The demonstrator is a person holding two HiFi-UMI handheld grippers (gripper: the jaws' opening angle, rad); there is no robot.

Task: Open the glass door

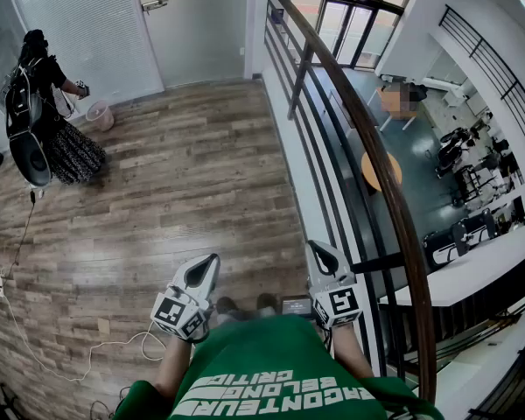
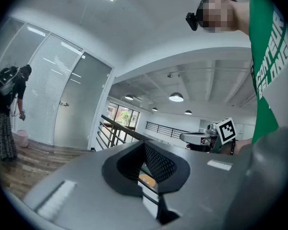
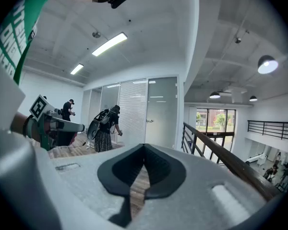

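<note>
Item: glass door (image 1: 192, 24), upper centre of the head view, handle (image 1: 155, 5) near its left edge; well apart from me.
Left gripper (image 1: 208, 265), right gripper (image 1: 318, 252): my fingers together, nothing held, carried low because, I judge, the walk across is not yet made.

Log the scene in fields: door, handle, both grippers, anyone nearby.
door: glass door, looks closed, at the far end of the wood floor
handle: handle on the door's left side, untouched
left gripper: left gripper, jaws together, empty, far from the door
right gripper: right gripper, jaws together, empty, beside the railing
nearby: person by a pink bucket, left of the door
</note>
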